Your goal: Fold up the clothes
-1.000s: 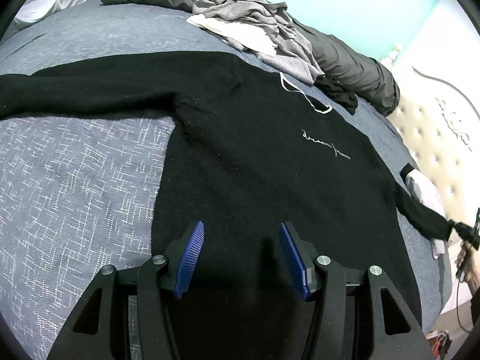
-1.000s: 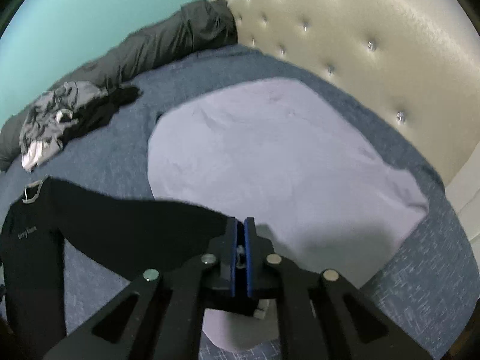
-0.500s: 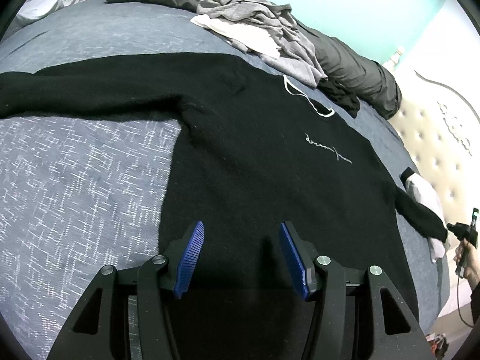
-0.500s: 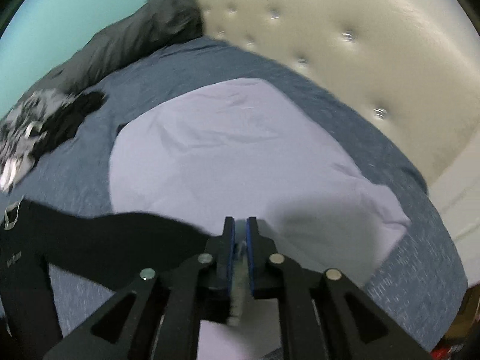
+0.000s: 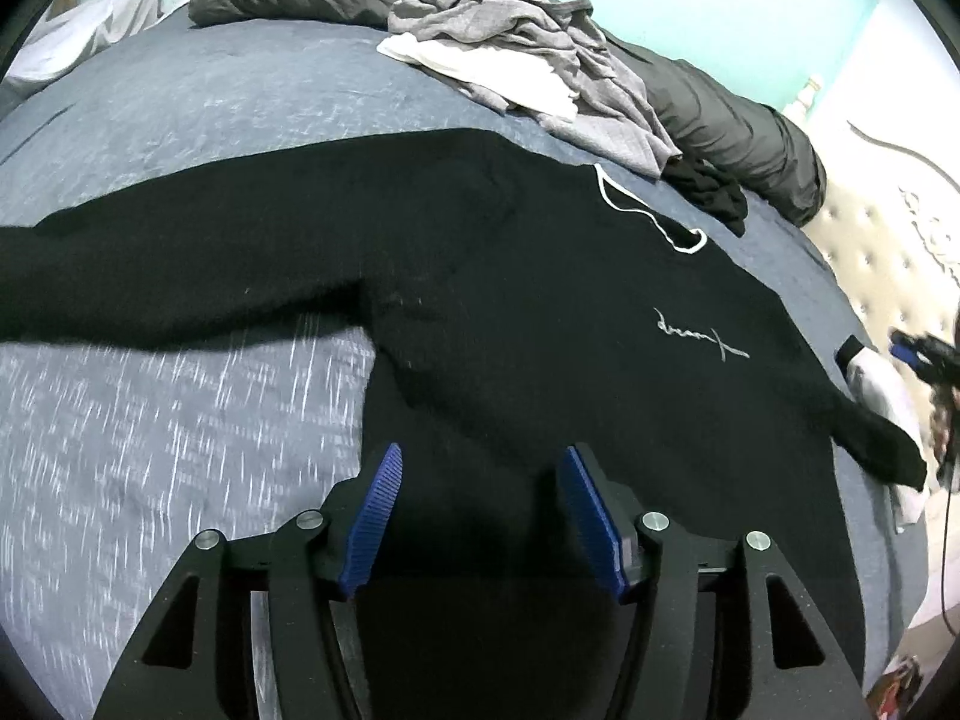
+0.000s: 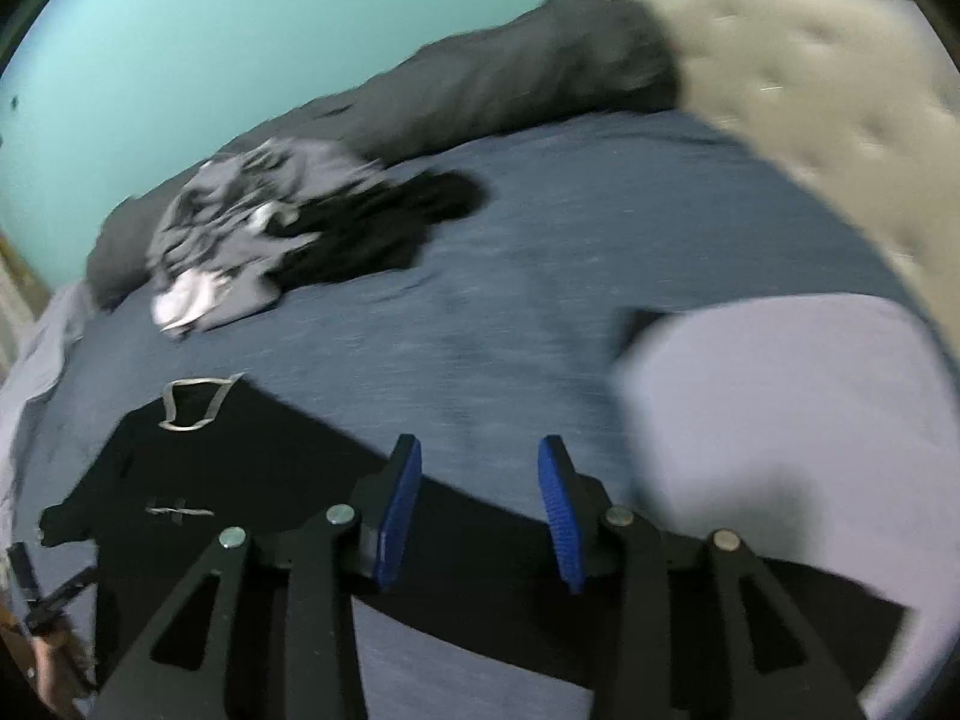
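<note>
Sweater (image 5: pixel 540 312) lay flat on the bed (image 5: pixel 180 420), sleeves out, nothing folded yet. Left tongs (image 5: pixel 477 516) hung open above its hem; right tongs (image 6: pixel 477 510) were opening over the right sleeve, empty.

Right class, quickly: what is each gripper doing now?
Left gripper: opening, holding nothing, above the black sweater.
Right gripper: opening, nothing between the pads.

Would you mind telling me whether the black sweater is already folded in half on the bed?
No, the black sweater lies spread flat on the bed, with both sleeves stretched out sideways.
</note>
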`<act>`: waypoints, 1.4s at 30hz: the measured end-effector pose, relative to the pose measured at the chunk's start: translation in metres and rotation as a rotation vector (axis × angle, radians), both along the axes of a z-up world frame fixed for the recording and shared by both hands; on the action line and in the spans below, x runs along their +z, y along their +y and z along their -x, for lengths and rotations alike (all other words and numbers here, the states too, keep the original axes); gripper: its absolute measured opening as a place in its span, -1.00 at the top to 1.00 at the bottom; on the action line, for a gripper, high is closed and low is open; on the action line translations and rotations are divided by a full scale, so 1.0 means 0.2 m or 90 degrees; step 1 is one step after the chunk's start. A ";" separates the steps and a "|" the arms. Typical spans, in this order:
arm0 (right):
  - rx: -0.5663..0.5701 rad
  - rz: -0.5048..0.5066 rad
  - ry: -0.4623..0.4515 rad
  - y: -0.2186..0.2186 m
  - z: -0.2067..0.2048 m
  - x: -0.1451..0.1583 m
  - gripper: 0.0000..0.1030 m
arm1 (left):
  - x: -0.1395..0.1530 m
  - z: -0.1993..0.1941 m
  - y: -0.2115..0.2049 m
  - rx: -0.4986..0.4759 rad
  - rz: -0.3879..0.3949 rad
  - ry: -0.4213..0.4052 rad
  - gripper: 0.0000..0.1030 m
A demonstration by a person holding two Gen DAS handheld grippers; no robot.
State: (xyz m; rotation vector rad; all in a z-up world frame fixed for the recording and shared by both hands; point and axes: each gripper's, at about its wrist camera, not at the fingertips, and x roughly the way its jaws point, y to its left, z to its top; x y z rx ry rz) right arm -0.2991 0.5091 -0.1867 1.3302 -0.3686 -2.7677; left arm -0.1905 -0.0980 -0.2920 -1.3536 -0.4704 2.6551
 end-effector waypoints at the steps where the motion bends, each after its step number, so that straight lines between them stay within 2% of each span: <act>1: 0.015 0.003 -0.008 -0.08 0.06 -0.03 0.20 | -0.01 0.02 -0.01 0.000 0.004 0.001 -0.18; 7: 0.084 -0.005 -0.055 -0.50 0.38 -0.21 0.20 | -0.06 0.06 0.00 -0.006 0.008 0.003 -0.19; 11: 0.101 -0.003 -0.087 -0.66 0.56 -0.31 0.20 | -0.06 0.06 0.01 -0.014 0.012 0.009 -0.24; 16: 0.126 -0.017 -0.115 -0.79 0.74 -0.43 0.12 | -0.06 0.05 0.00 -0.013 -0.004 0.012 -0.24; 20: 0.151 -0.009 -0.135 -0.85 0.81 -0.50 0.12 | -0.07 0.05 0.00 -0.014 -0.004 0.011 -0.25; 23: 0.190 -0.028 -0.149 -0.94 0.83 -0.55 0.12 | -0.07 0.05 0.00 -0.015 -0.006 0.012 -0.25; 25: 0.211 -0.035 -0.146 -0.97 0.82 -0.55 0.18 | -0.07 0.05 0.00 -0.015 -0.009 0.012 -0.25; 26: 0.221 -0.038 -0.144 -0.98 0.82 -0.55 0.51 | -0.07 0.05 -0.01 -0.014 -0.010 0.012 -0.25; 27: 0.231 -0.041 -0.142 -1.00 0.81 -0.55 0.74 | -0.07 0.05 0.00 -0.014 -0.009 0.012 -0.25; 30: 0.252 -0.077 -0.124 -1.04 0.79 -0.52 0.95 | -0.07 0.05 0.00 -0.015 -0.008 0.012 -0.25; 32: 0.252 -0.098 -0.098 -1.05 0.78 -0.47 0.96 | -0.07 0.05 0.00 -0.014 -0.010 0.012 -0.25; 35: 0.235 -0.168 -0.015 -1.06 0.75 -0.34 0.96 | -0.07 0.05 0.00 -0.013 -0.010 0.013 -0.25; 38: 0.234 -0.274 0.050 -1.14 0.73 -0.28 0.96 | -0.07 0.05 0.00 -0.013 -0.009 0.012 -0.25; 39: 0.232 -0.313 0.061 -1.16 0.73 -0.28 0.96 | -0.07 0.05 0.00 -0.013 -0.009 0.013 -0.25; 42: 0.212 -0.331 0.022 -1.17 0.79 -0.39 0.96 | -0.07 0.05 -0.01 -0.012 -0.013 0.012 -0.25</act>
